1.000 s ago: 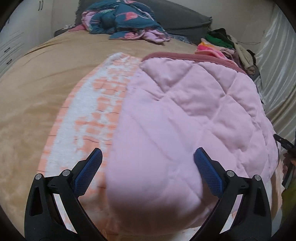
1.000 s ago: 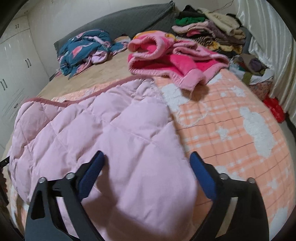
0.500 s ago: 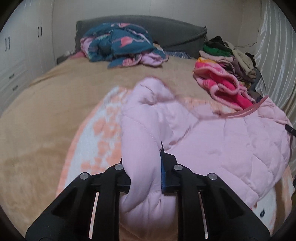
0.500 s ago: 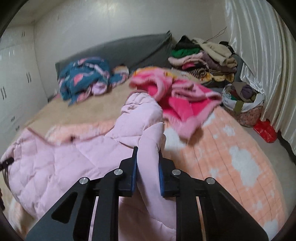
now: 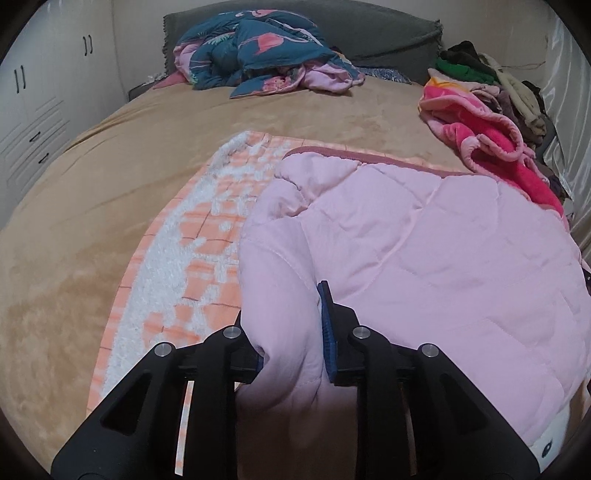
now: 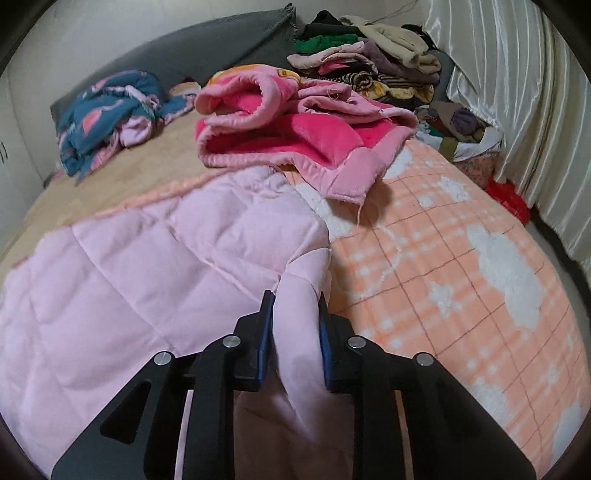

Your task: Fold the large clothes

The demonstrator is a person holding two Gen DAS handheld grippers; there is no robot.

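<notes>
Bedroom walls and white cupboards [image 5: 33,110] ring a wide bed [image 5: 122,192] under a tan cover, with a grey headboard [image 5: 369,33] at its far end. Nearest the cameras on the bed lies an orange-and-white blanket [image 6: 461,280], and spread over it is the pink quilted coat [image 5: 424,240], the largest loose item. Beyond the coat, toward the headboard, sits a crumpled hot-pink fleece [image 6: 295,136], its hem overlapping the blanket. Behind the fleece, by the curtain [image 6: 517,92], rises a heap of mixed clothes [image 6: 369,70], and a teal patterned garment [image 5: 258,51] is bunched against the headboard. Each gripper pinches a raised fold at the coat's near edge: the left gripper [image 5: 291,332] is clamped on a thick fold at the left side, the right gripper [image 6: 295,332] on a narrower one at the right side, perhaps a sleeve, though the fabric hides its shape. Both jaws have just eased slightly wider, padding still pressed between them.
</notes>
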